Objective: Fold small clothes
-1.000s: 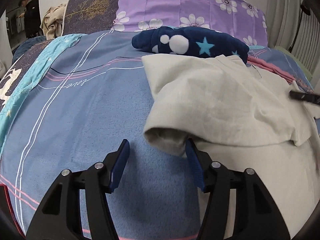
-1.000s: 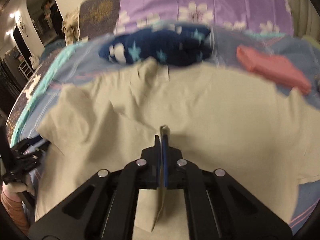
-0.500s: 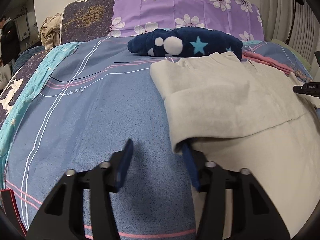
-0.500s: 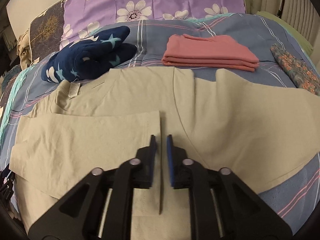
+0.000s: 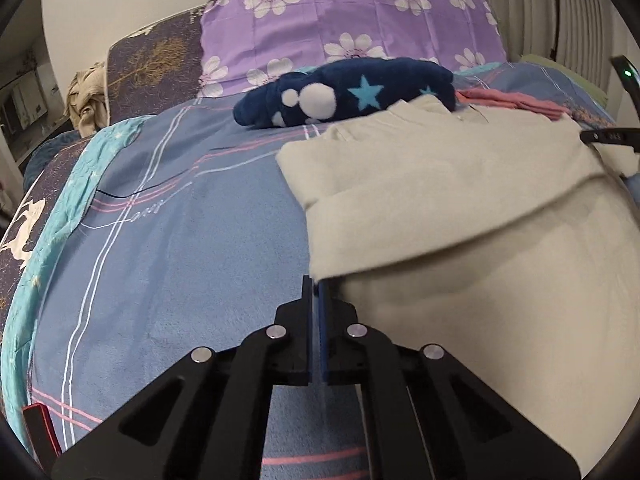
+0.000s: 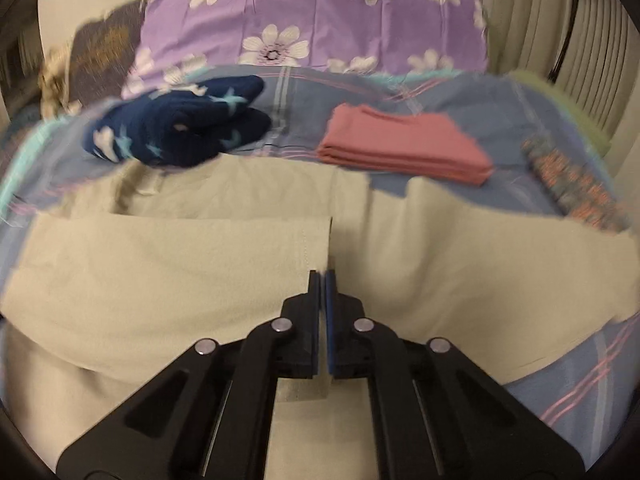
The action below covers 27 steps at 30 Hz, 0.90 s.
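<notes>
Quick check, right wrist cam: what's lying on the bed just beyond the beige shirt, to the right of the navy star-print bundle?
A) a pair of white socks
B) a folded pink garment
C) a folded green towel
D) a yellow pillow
B: a folded pink garment lies flat on the blue sheet beyond the beige shirt, to the right of the navy star-print bundle.

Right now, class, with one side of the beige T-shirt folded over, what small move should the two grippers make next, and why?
Probably shift both grippers to the unfolded side. The beige T-shirt has its one side flap already lying flat across the body, while the other side spreads out over the bedsheet. The left gripper and right gripper look shut and seem to hold nothing.
</notes>
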Tool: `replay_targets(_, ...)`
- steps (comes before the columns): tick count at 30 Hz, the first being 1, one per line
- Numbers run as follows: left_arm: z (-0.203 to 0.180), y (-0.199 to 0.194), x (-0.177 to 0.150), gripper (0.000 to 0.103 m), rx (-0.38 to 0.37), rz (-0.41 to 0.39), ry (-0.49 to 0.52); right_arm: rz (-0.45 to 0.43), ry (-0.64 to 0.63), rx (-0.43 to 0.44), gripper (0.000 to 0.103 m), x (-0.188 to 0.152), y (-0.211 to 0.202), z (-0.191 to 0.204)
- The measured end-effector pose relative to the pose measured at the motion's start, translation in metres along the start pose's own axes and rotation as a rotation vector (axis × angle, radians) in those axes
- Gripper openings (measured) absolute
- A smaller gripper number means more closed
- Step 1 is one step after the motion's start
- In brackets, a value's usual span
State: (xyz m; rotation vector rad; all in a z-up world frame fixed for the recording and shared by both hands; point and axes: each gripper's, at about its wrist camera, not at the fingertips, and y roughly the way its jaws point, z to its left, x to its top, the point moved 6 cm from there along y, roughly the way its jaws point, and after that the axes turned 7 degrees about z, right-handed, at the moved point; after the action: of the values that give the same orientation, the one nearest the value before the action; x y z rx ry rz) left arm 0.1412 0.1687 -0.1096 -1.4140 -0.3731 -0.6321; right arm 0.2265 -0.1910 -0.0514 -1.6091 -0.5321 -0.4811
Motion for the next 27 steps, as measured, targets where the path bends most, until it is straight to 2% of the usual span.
replay_targets(1, -0.002, 0.001, -0.004, 0.002, -0.005, 0.008, 0.012, 0.043, -0.039, -0.044, 0.008, -0.002, 0.009, 0.0)
replay_targets(3, -0.004, 0.002, -0.01, 0.002, -0.015, 0.009, 0.022, 0.123, -0.038, -0.087, 0.028, -0.008, 0.021, -0.004)
replay_targets(5, -0.003, -0.002, -0.011, 0.002, -0.045, -0.006, 0.012, 0.08, 0.022, -0.104, 0.031, -0.004, 0.011, -0.01)
replay_targets(8, -0.002, -0.004, -0.009, 0.003, -0.088, -0.015, -0.001, 0.005, -0.016, -0.031, 0.031, 0.014, -0.012, 0.02)
replay_targets(10, -0.003, -0.001, -0.007, 0.016, -0.094, -0.009, 0.005, -0.009, -0.112, 0.061, 0.031, 0.03, -0.024, 0.067)
replay_targets(12, -0.005, 0.003, -0.004, 0.023, -0.095, -0.005, 0.01, -0.009, -0.21, 0.151, 0.033, 0.042, -0.032, 0.117)
replay_targets(14, -0.005, 0.006, -0.001, 0.025, -0.111, -0.002, 0.0, 0.016, -0.344, 0.254, 0.036, 0.052, -0.035, 0.188)
replay_targets(16, -0.001, 0.008, -0.001, 0.027, -0.138, 0.0, -0.028, 0.033, -0.434, 0.296, 0.037, 0.057, -0.032, 0.245)
replay_targets(19, 0.006, 0.01, -0.002, 0.027, -0.176, 0.002, -0.072, 0.086, -0.513, 0.352, 0.038, 0.058, -0.021, 0.318)
replay_targets(21, 0.007, 0.011, -0.001, 0.027, -0.183, 0.001, -0.082, 0.114, -0.552, 0.38, 0.045, 0.053, -0.013, 0.353)
replay_targets(23, 0.005, 0.011, -0.001, 0.019, -0.177, -0.004, -0.073, 0.128, -0.591, 0.358, 0.049, 0.049, -0.003, 0.387)
replay_targets(24, 0.004, 0.01, -0.001, 0.0, -0.165, -0.004, -0.067, 0.132, -0.609, 0.343, 0.047, 0.046, 0.003, 0.398)
replay_targets(25, 0.003, 0.011, -0.001, 0.0, -0.14, -0.003, -0.063, 0.136, -0.624, 0.328, 0.036, 0.045, 0.009, 0.406)
replay_targets(26, 0.003, 0.009, -0.001, 0.0, -0.122, -0.009, -0.057, 0.135, -0.65, 0.284, 0.003, 0.042, 0.019, 0.415)
replay_targets(27, 0.002, 0.007, 0.0, 0.0, -0.106, -0.021, -0.05, 0.13, -0.656, 0.253, 0.001, 0.042, 0.025, 0.417)
